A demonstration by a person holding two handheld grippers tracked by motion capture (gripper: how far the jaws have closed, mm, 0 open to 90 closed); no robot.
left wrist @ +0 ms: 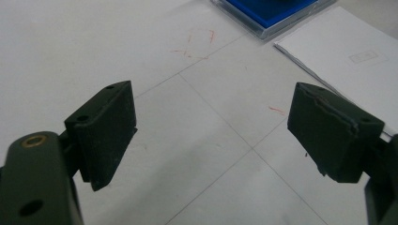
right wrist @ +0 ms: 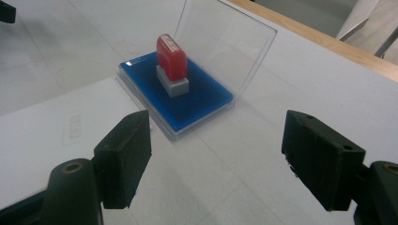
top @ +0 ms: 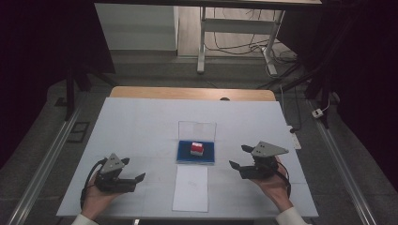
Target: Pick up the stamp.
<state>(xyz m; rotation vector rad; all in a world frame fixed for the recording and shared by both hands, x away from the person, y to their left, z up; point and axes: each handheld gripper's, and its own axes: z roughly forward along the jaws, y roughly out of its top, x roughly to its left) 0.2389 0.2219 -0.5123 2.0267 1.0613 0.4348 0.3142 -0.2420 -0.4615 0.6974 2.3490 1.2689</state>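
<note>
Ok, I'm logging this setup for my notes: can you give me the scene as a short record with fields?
stamp: red with grey base, upright on blue ink pad
ink pad case: clear lid open, raised at far side
paper sheet: flat, just in front of the case
left gripper: jaws open, holds nothing
right gripper: jaws open, holds nothing

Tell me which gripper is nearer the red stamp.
Right. The right gripper sits just right of the red stamp, jaws open toward it. The left gripper lies farther off, down-left of it.
</note>
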